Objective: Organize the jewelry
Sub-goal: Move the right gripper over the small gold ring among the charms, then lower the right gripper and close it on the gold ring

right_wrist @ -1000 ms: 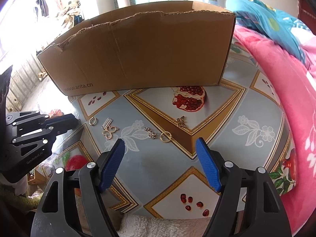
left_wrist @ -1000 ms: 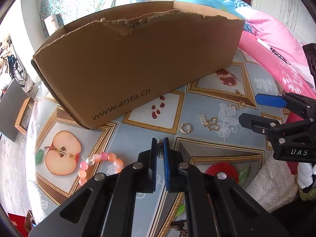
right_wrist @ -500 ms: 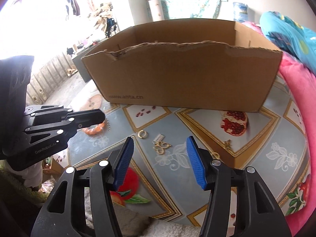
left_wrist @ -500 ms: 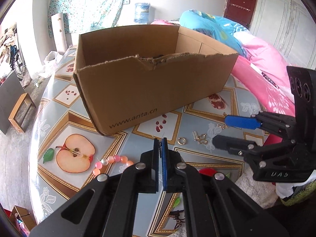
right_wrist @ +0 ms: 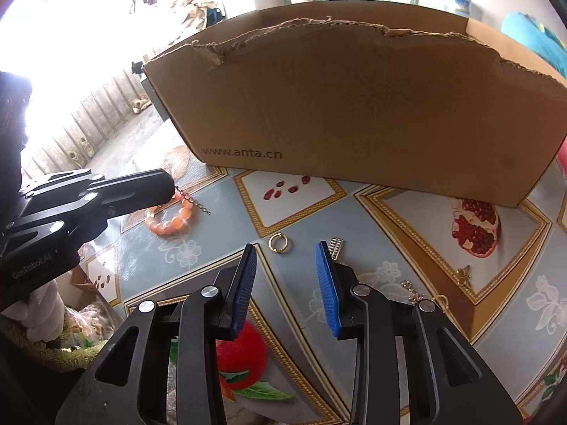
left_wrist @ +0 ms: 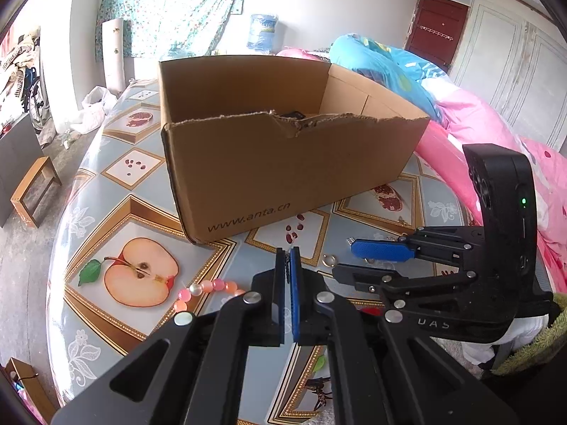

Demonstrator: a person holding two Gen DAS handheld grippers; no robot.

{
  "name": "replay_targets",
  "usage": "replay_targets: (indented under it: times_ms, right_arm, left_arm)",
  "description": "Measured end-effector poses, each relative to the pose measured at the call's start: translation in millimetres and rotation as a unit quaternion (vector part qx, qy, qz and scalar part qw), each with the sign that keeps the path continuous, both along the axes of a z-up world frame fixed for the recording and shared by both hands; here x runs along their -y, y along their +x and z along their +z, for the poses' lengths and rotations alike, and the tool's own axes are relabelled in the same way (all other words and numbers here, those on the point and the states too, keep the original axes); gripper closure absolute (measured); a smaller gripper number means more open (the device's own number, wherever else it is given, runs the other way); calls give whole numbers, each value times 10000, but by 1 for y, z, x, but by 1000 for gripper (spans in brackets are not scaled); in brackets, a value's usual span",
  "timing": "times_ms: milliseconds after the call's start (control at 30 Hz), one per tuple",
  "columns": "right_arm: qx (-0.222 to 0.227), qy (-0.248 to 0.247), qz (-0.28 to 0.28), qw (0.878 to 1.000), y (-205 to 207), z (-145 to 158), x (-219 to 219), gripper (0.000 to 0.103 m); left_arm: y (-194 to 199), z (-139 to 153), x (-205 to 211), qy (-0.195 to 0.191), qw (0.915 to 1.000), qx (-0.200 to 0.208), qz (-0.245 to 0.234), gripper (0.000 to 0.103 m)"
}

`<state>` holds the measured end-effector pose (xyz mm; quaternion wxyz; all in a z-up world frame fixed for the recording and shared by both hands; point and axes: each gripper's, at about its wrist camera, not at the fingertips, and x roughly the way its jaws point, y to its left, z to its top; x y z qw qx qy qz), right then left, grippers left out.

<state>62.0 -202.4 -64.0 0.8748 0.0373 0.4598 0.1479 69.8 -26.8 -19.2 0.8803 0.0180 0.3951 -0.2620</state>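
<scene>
Left wrist view: the round table [left_wrist: 106, 177] in a fruit-patterned plastic cloth carries an open brown cardboard box [left_wrist: 283, 173], printed www.anta.cn, at its far middle; the black left gripper [left_wrist: 287, 258] has its blue-padded fingers pressed together on a thin dark chain whose end hangs out by the peach bead bracelet [right_wrist: 170, 217] on the near left; the black right gripper [right_wrist: 285, 256] is closing with nothing between its fingers, poised over a gold ring [right_wrist: 278, 243]; a small silver ribbed clasp [right_wrist: 336, 248] lies just right of it, and gold charms [right_wrist: 464, 276] farther right
</scene>
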Motion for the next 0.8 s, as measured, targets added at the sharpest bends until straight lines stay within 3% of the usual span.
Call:
replay_targets:
  times_ms: [267, 567, 800]
  right_arm:
    - [188, -668, 352, 9970, -3, 6, -28, 74]
    - [-55, -250, 542, 9982, -5, 5, -49, 74]
    - [135, -455, 472, 9978, 0, 11, -41, 74]
  left_arm:
    - [2, -4, -12, -153, 9998, -79, 78, 101]
    - [3, -6, -18, -222, 9996, -100, 136, 101]
    - [3, -5, -19, -185, 9997, -69, 114, 101]
